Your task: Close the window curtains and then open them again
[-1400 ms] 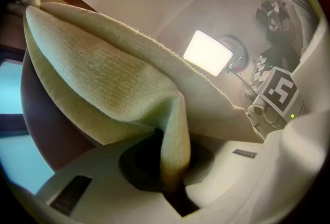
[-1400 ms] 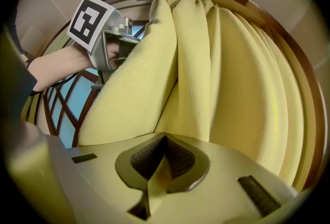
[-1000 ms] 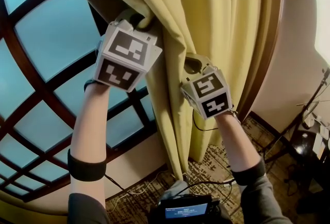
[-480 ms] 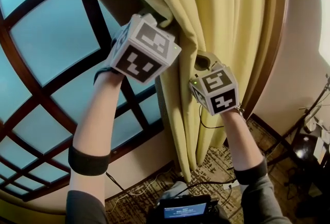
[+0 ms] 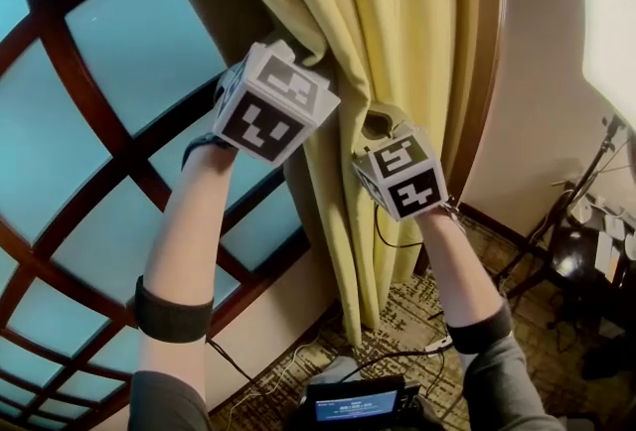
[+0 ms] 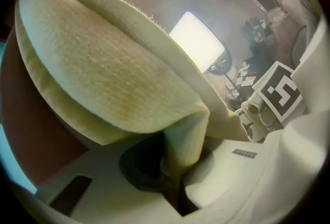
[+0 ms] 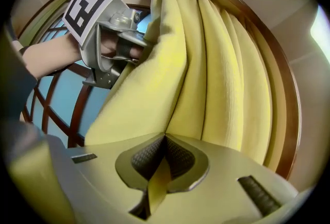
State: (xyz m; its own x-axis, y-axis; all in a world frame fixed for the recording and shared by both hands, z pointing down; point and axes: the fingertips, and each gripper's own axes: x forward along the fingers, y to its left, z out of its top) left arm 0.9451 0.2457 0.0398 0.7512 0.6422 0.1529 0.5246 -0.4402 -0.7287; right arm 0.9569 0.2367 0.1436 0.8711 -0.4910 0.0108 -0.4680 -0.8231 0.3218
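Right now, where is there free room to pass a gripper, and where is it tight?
Free: before the blue-paned lattice window, left of the yellow fabric curtain. Tight: rightward, where it bunches against the dark wooden frame.

Both arms are reaching up toward the yellow curtain [image 5: 397,32], which is hanging bunched to the right of the lattice window [image 5: 109,81]; the left gripper [image 5: 281,57] and right gripper [image 5: 378,121] are burying their tips in its leading folds
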